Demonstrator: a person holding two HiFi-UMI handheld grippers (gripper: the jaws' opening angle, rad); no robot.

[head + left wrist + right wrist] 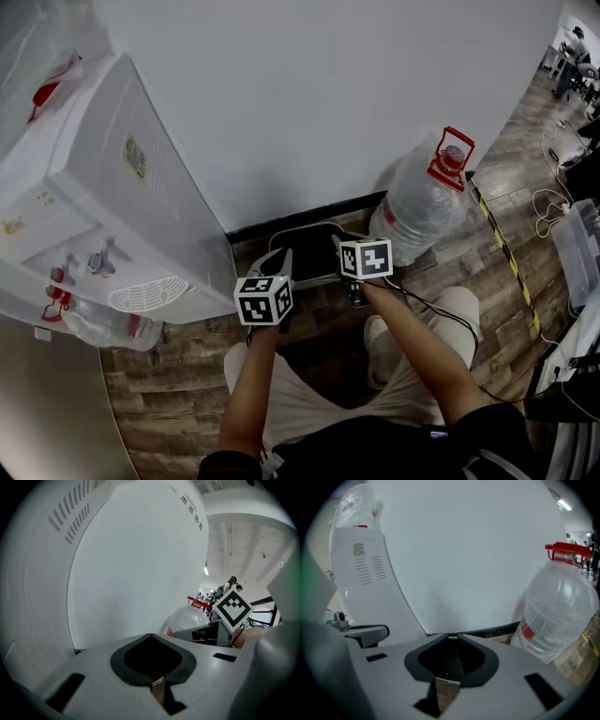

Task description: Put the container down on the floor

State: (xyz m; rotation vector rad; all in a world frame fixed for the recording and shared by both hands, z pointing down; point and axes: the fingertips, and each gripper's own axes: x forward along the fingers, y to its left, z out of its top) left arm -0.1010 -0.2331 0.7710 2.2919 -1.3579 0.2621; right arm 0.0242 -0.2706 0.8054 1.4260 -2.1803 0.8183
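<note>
resting on the floor (487,309) right of the water dispenser (112,187), container (417,211) looks already placed; left tool (151,637) closed, empty; right tool (452,637) slightly open, empty.

The container (419,214) is clear, glossy plastic with a faintly ribbed wall. Its handle (453,155) is opaque red plastic. The floor (169,403) is wood-look plank, grained, with a low sheen. The wall (328,94) is smooth, matt white. The water dispenser (122,197) has a smooth, glossy white plastic casing. The right gripper (452,637) and left gripper (151,635) are matt grey plastic with a black matt lining. The trousers (300,403) are beige cloth.
</note>
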